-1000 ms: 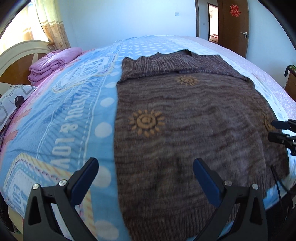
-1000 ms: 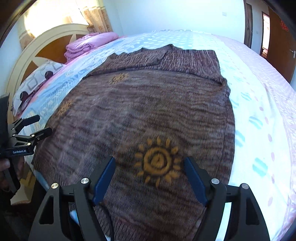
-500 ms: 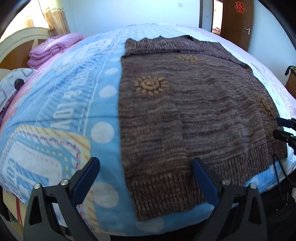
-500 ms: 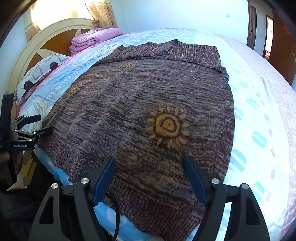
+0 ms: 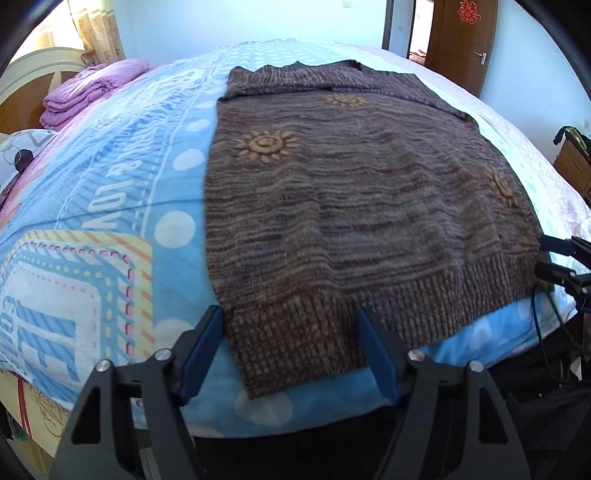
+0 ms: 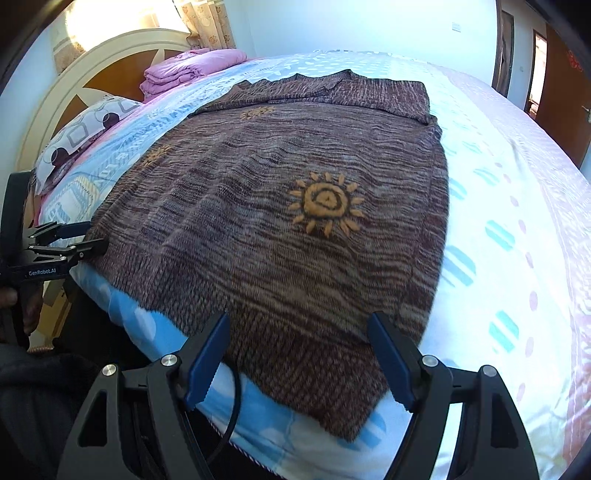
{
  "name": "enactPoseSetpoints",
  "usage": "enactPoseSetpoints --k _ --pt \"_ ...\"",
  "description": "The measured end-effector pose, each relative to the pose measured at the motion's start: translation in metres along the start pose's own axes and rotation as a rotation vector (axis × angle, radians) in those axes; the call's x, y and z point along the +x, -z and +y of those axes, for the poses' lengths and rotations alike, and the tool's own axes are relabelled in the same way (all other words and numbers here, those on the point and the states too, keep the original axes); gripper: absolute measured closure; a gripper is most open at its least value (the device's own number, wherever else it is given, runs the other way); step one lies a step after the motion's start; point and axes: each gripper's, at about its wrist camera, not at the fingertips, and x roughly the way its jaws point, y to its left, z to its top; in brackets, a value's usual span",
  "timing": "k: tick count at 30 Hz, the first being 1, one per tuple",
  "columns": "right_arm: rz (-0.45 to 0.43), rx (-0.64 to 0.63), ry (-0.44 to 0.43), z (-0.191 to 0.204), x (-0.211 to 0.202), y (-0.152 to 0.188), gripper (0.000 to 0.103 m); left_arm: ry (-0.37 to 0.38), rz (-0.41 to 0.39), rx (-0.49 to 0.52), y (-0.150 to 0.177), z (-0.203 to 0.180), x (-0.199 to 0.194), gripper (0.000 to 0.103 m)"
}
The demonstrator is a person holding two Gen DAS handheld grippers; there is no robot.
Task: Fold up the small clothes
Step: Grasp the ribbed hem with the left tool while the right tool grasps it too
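A brown knitted sweater [image 5: 351, 206] with orange sun motifs lies flat on the bed, sleeves folded across its far end; it also shows in the right wrist view [image 6: 295, 221]. Its ribbed hem hangs near the bed's near edge. My left gripper [image 5: 291, 354] is open, its blue-padded fingers either side of the hem's left corner, just above it. My right gripper [image 6: 299, 354] is open over the hem's right corner. Each gripper shows at the edge of the other's view, the right one [image 5: 557, 258] and the left one [image 6: 70, 240].
The bed has a blue patterned blanket [image 5: 103, 221] and a pale sheet [image 6: 517, 221]. A folded purple quilt [image 5: 88, 85] and a pillow [image 6: 81, 140] lie by the headboard [image 6: 92, 74]. A wooden door [image 5: 461, 33] stands far right.
Both grippers have drawn back toward the near edge of the bed and lowered, from over the sweater's body to its hem. Both stay open.
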Motion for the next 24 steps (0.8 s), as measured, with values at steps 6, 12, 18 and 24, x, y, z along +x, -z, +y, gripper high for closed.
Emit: enactPoseSetpoints --k 6,12,18,24 --pt "-0.007 0.067 0.021 -0.019 -0.010 0.010 0.026 0.112 0.005 -0.028 0.003 0.006 -0.007 0.085" --pt "-0.005 0.112 -0.016 -0.029 -0.011 0.017 0.026 0.130 -0.002 -0.039 0.003 0.008 -0.011 0.085" --pt "0.003 0.141 -0.023 -0.032 -0.013 0.022 0.026 0.137 -0.005 -0.053 0.003 0.011 -0.007 0.082" --pt "0.000 0.158 -0.047 -0.034 -0.013 0.025 0.049 0.141 -0.012 -0.058 0.004 0.010 -0.005 0.076"
